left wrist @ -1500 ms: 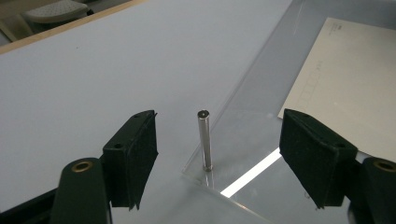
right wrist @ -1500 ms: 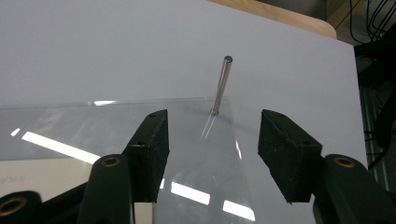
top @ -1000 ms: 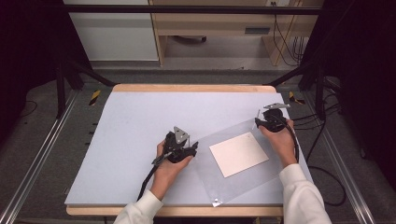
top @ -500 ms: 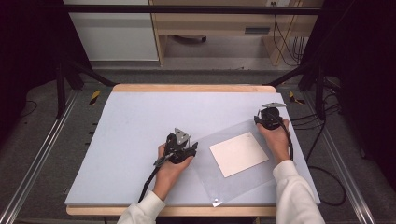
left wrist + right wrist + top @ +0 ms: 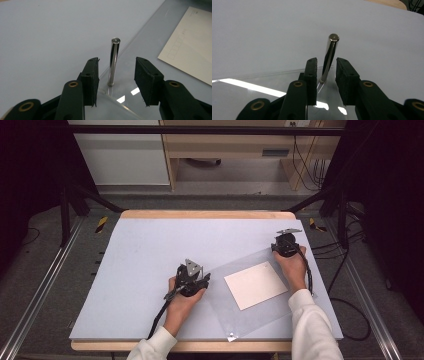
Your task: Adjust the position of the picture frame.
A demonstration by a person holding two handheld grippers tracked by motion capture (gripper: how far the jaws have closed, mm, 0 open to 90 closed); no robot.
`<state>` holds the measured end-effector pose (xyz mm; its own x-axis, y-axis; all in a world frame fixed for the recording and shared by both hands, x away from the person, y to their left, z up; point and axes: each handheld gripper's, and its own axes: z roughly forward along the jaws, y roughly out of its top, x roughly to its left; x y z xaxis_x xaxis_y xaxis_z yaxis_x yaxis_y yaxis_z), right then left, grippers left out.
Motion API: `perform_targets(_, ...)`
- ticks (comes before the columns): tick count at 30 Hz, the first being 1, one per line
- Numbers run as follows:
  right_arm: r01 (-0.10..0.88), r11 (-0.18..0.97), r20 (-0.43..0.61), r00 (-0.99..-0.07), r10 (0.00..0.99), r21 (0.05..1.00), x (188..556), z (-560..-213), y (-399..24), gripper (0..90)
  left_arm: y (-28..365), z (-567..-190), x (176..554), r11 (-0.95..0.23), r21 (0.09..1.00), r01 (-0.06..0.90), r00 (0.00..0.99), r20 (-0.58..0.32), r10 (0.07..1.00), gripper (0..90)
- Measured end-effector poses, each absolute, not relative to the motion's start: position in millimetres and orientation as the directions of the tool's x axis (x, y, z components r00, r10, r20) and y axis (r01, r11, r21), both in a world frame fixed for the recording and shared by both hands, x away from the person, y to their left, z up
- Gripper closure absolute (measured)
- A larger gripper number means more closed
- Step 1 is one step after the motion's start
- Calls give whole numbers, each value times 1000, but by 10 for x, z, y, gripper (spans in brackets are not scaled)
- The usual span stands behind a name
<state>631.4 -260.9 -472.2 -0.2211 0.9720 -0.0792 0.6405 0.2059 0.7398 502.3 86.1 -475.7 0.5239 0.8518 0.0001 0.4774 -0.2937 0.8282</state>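
Note:
A clear plastic sheet point(image 5: 235, 312) lies on the pale table point(image 5: 145, 255) with a cream card point(image 5: 255, 284) on it. Thin upright metal pins stand at its corners. My left gripper point(image 5: 201, 280) is at the sheet's left corner. In the left gripper view its gripper point(image 5: 116, 75) brackets a pin point(image 5: 114, 57); the jaws have just been closing, and gaps remain on both sides. My right gripper point(image 5: 284, 249) is at the far right corner. There its gripper point(image 5: 326, 72) has just been closing around another pin point(image 5: 331, 47), with the pads close but not pressing.
A third pin point(image 5: 231, 338) stands at the sheet's near corner by the table's front edge. Cables trail from both grippers. Black frame legs and floor cables lie beyond the table's right side point(image 5: 340, 245).
The right hand has edged slightly left toward the sheet's far corner. The left hand has stayed in place.

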Motion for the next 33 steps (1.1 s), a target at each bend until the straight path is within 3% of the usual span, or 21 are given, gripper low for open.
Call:
perform_targets(10,641,189,-55,-224,973,744,6319,-4714,-2604,845,874,-4763,5023,-283,834,474,520,-7,854,605)
perform_targets(23,648,178,-40,-222,974,740,6339,-4731,-2615,853,885,-4811,5062,-276,831,482,517,-15,856,687)
perform_targets(33,648,187,-47,-227,973,738,6337,-4729,-2622,855,878,-4837,5103,-278,826,490,517,-18,856,819)
